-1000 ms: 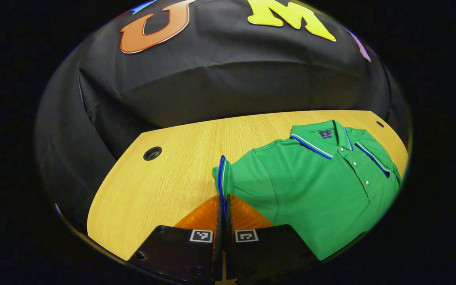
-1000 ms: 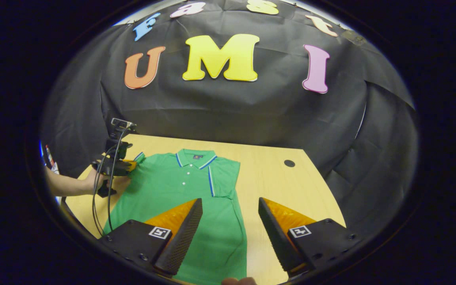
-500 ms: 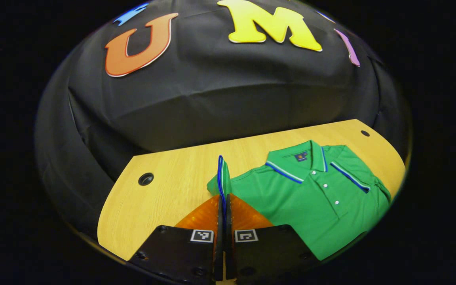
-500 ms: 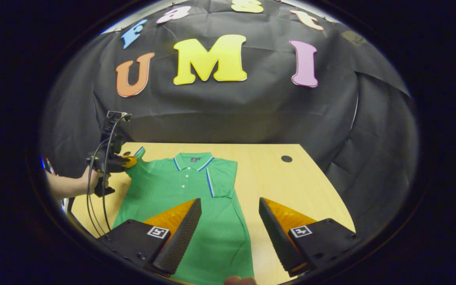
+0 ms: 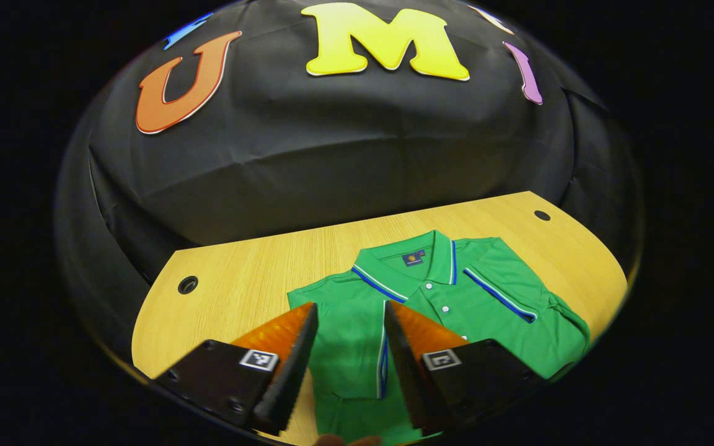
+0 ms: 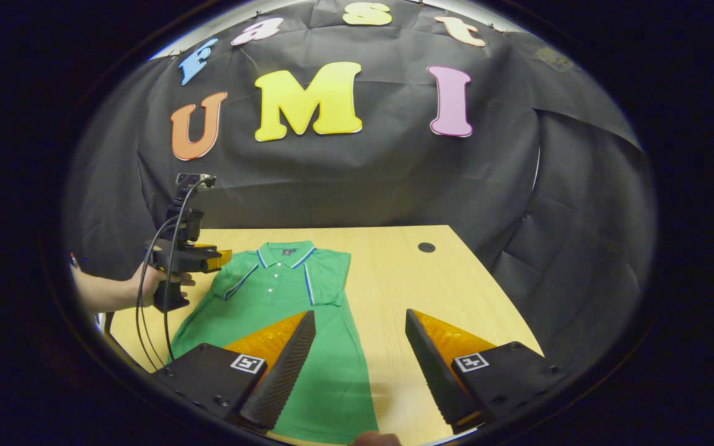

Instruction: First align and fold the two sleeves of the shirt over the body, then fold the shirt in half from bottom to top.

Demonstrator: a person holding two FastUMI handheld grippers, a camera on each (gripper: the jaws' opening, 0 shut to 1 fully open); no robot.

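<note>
Currently, the green shirt (image 5: 450,310) is lying flat on the table (image 5: 251,279), collar toward the booth wall and hem toward the person. Both sleeves are lying folded over the body: the left sleeve (image 5: 357,347) with its striped cuff is resting between the fingers of the left claw (image 5: 348,337), and the right sleeve (image 5: 506,279) is lying on the opposite chest panel.

The left claw is standing open and is holding nothing; it is hovering just above the folded left sleeve. In the right gripper view, the left claw (image 6: 217,259) is showing beside the shirt's shoulder, carried by a hand (image 6: 149,285). The right claw (image 6: 360,347) is also standing wide open and empty, positioned over the lower part of the shirt (image 6: 282,322) near its right edge.

Judging from this layout, the sleeve step is appearing complete and the bottom-to-top fold is remaining. The shirt's long axis is running away from the person, hem nearest. The right claw is sitting nearer the hem; the left claw is needing to travel back toward the hem corner on its side.
</note>
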